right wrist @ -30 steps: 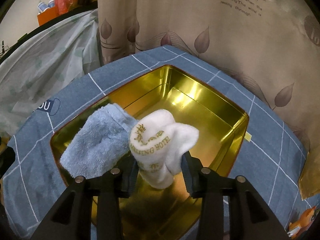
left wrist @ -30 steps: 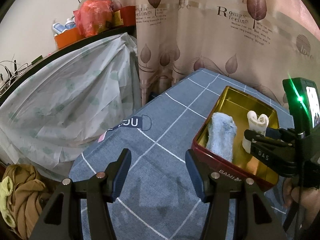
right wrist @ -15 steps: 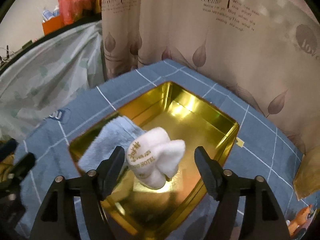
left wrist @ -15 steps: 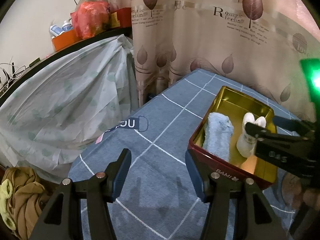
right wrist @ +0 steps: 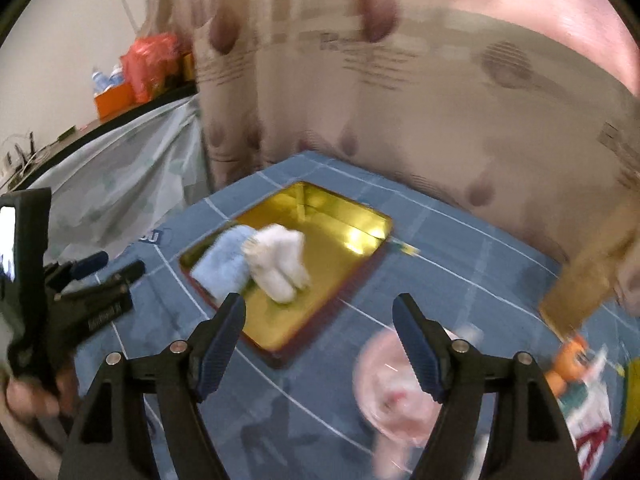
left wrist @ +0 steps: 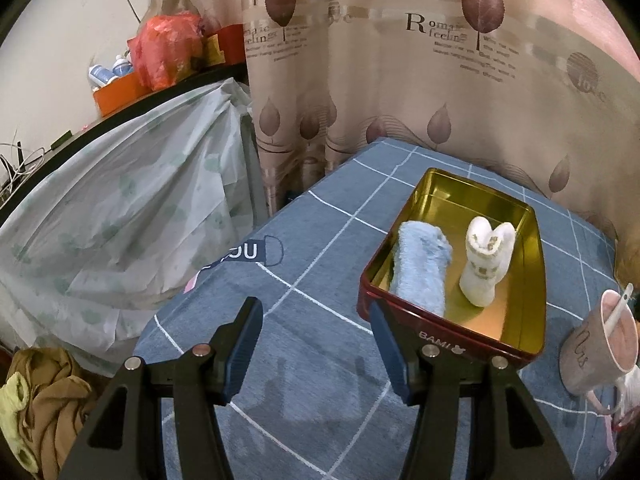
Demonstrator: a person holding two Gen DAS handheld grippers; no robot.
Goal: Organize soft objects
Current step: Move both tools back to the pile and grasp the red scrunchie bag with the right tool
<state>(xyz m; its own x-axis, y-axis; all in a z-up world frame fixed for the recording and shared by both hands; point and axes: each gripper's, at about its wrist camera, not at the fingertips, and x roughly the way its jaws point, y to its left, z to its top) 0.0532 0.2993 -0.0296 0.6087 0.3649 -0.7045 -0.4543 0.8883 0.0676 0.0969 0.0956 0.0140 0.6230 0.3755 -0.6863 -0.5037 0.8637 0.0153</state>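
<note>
**Right-wrist view: towels in tin, both claws empty**

Right-wrist cam is motion-blurred. Right gripper (right wrist: pixel 316 336) has jaws spread wide, nothing btwn them; they've just been opening, and the white rolled towel (right wrist: pixel 280 266) sits apart from them inside the gold tin (right wrist: pixel 360 236). Blue rolled towel (right wrist: pixel 226 262) lies just beside the white one, on its left, touching or nearly so. Both are toward the tin's near-left end; the far-right part of the tin floor is bare gold.

Tin rests on a blue checked cloth (right wrist: pixel 460 248) covering the table, w/ a leaf-print curtain (right wrist: pixel 400 100) behind the table's far edge. Near the cloth's front edge, right of the tin, a pink mug (right wrist: pixel 396 384) shows as a blur under the right finger. Orange toy (right wrist: pixel 572 360) sits near the cloth's right edge; detail too blurred to tell.

Left-wrist cam is sharp. Left gripper (left wrist: pixel 316 344) hangs over the cloth's near-left area, jaws spread, holding nothing, its right finger in front of the tin's near-left corner. Blue towel lies lengthwise along the tin's left wall; white towel stands upright beside it, gold print on it. Tin's outer wall is dark red w/ "BAMI" lettering. Mug w/ a spoon (left wrist: pixel 618 308) stands off the tin's near-right corner, apart from it.
</note>
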